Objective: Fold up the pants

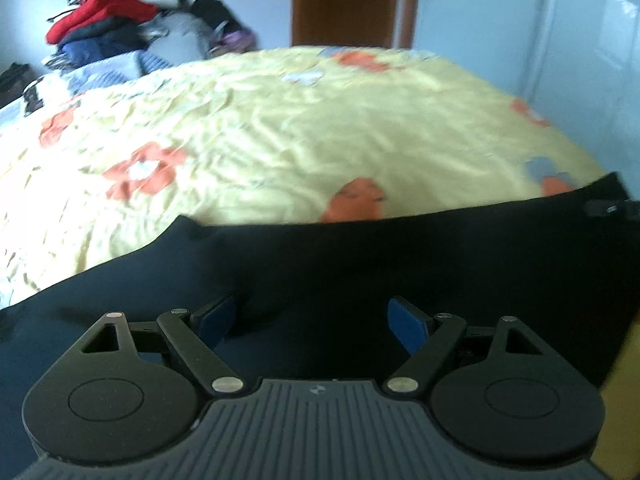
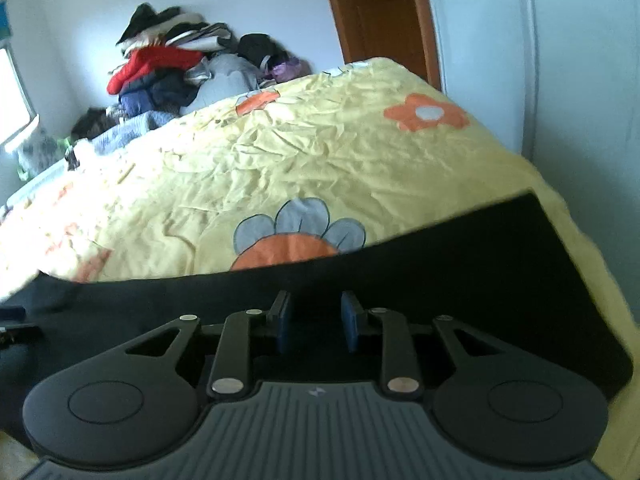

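Observation:
Black pants (image 1: 360,264) lie flat in a long band across the near edge of the bed, also seen in the right wrist view (image 2: 480,260). My left gripper (image 1: 312,316) hovers over the cloth, open wide, with nothing between its blue pads (image 1: 404,322). Over the same cloth further right, my right gripper (image 2: 316,318) stands open by a narrow gap. Its pads (image 2: 285,320) are apart and I see no fold of cloth between them. The far edge of the pants runs straight, and its right end (image 2: 532,208) reaches the bed's side.
A yellow bedspread (image 1: 300,128) with orange and grey flowers covers the bed beyond the pants. A heap of clothes (image 2: 168,76) is piled at the far left corner. A brown door (image 2: 380,12) and white walls stand behind.

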Available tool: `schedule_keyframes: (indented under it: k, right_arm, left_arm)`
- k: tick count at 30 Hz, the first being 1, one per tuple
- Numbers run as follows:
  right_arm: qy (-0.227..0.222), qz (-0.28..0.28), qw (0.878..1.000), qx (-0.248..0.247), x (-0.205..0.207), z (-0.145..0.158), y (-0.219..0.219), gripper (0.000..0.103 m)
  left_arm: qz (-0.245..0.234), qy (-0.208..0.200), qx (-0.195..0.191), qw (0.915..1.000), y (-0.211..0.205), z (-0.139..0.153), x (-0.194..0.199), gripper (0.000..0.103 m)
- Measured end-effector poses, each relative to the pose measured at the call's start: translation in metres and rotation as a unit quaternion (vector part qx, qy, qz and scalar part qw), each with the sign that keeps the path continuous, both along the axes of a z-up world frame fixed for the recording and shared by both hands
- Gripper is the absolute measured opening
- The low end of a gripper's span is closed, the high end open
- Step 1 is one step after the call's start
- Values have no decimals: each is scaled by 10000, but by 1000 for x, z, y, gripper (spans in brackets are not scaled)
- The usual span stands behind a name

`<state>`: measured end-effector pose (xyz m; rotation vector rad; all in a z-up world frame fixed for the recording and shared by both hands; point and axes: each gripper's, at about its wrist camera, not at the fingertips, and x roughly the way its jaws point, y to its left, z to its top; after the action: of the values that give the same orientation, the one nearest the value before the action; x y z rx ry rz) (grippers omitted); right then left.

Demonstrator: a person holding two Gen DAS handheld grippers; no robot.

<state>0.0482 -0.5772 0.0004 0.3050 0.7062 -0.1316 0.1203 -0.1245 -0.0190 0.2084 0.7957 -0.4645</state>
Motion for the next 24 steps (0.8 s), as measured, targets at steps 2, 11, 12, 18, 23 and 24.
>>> schedule_keyframes:
  k: [2,11,12,18,23,24]
  right_arm:
    - [21,-84,9998,-183,4,2,-7,26]
    - [-296,-1379,9831,-1168,-21,19,-36,34]
    - [-497,-1501,9827,-965,-35,25,-42,45]
    - [-1084,-2012,9725,453,-110,31,-70,78]
    - [-1202,-2039,9463,2202,-152,5,-78,78]
    - [-1213,-2047,9370,2558,-159,-2,-79,78]
  left_arm:
    - [93,-55,3,9999,2,-4,5,89]
    - [722,-571,431,9948,11,2,10,96]
    - [770,-646,462,9939,14,5,5,97]
    - [810,-814,135,9933,30,16,-26,97]
    - [608,-850,293,9941,27,11,-49,97]
    - [597,-881,336,9938,27,10,-52,97]
